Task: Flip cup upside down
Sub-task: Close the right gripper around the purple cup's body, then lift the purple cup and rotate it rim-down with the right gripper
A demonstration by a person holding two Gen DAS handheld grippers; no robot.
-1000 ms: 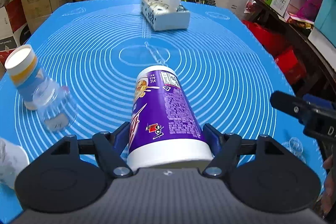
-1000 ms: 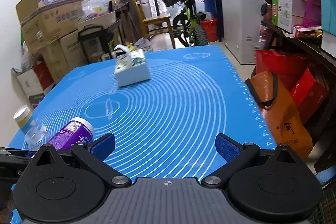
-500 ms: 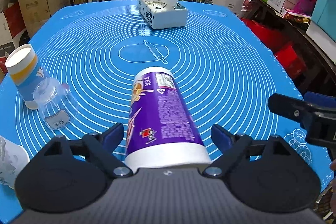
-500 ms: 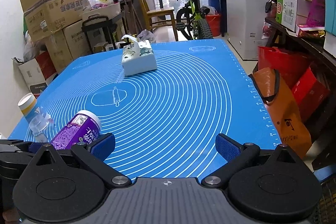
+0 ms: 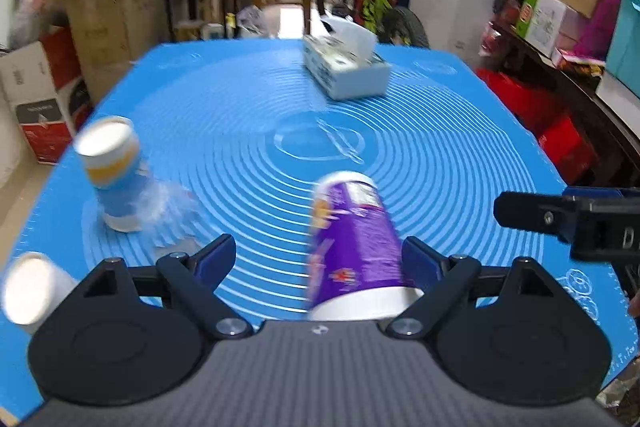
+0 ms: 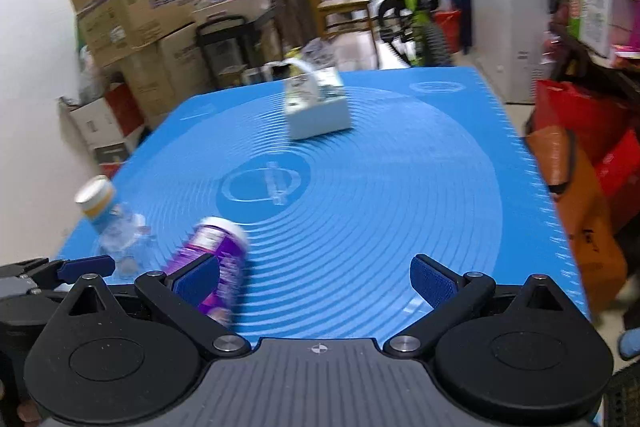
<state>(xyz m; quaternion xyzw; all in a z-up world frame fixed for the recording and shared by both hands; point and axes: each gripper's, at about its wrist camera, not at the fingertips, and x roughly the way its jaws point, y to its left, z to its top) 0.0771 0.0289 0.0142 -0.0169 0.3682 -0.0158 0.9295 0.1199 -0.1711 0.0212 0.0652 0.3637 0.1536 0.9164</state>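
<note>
- Right now the purple cup (image 5: 354,239) lies on its side on the blue mat (image 5: 440,155) that covers the desk, its white rim end toward the left wrist camera and its closed base pointing away.
- Spread wide, the left claw (image 5: 316,257) has the cup between its fingers; the cup sits close against the right finger, with a clear gap to the left one. Whether the right pad touches the cup cannot be told through the blur.
- Over in the right wrist view, the same cup (image 6: 218,259) shows behind the left finger of the right claw (image 6: 314,281), which is also spread wide and holds nothing.
- Part of the right claw's black body reaches in at the right edge of the left wrist view.
- Left of the purple cup stand a blue-and-yellow paper cup (image 5: 110,171) and, touching it, a clear plastic cup (image 5: 170,205), both base-up.
- A white cup (image 5: 30,291) sits at the near left edge of the mat.
- A tissue box (image 5: 344,69) rests at the far side, well apart from the cups.
</note>
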